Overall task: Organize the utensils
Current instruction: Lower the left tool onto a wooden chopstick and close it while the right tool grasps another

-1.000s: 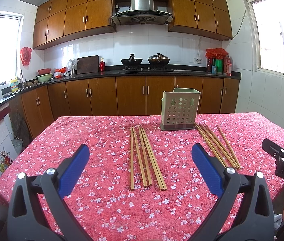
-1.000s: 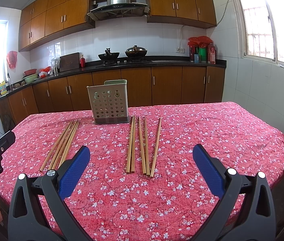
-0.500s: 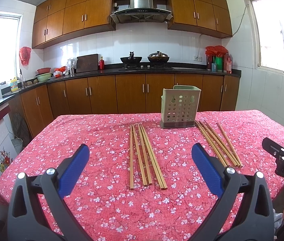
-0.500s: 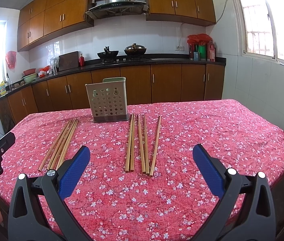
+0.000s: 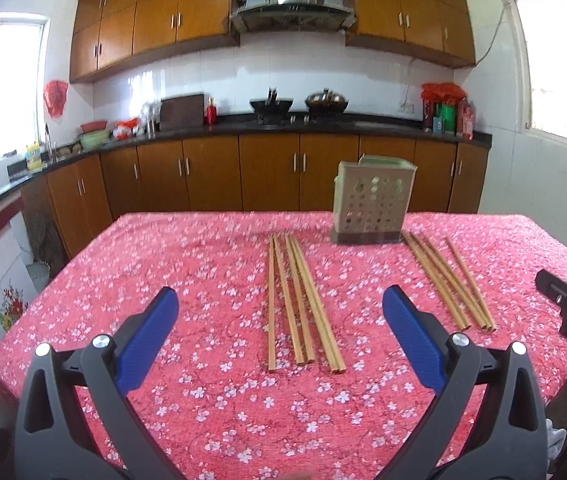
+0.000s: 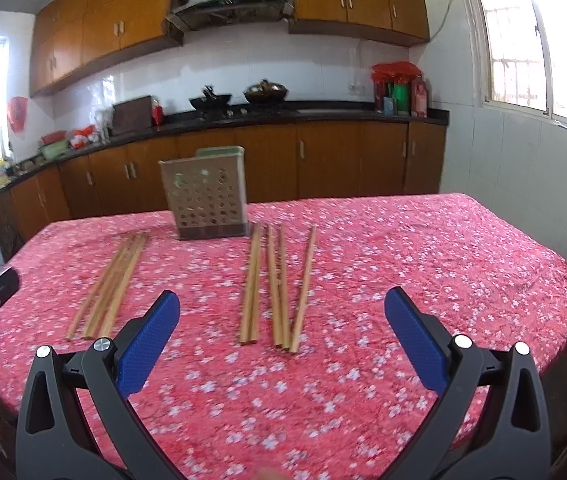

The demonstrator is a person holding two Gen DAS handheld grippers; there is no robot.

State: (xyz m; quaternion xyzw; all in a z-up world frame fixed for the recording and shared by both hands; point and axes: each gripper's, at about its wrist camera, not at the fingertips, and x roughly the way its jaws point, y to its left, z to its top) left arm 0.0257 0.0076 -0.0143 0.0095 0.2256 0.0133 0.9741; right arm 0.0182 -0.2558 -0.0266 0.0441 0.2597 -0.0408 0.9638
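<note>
Your left gripper (image 5: 279, 316) and right gripper (image 6: 281, 316) both hang spread wide, gripping nothing. Ahead on the tablecloth (image 5: 163, 280) lie two chopstick sets (image 5: 299, 304) (image 6: 271, 284), apart, the holder (image 5: 371, 200) upright beyond them, nothing between.

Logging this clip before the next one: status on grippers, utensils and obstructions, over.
Left hand-held gripper open, empty. Right hand-held gripper open, empty. Two groups of wooden chopsticks flat on red floral tablecloth, perforated beige utensil holder upright behind. Nothing blocking.
</note>
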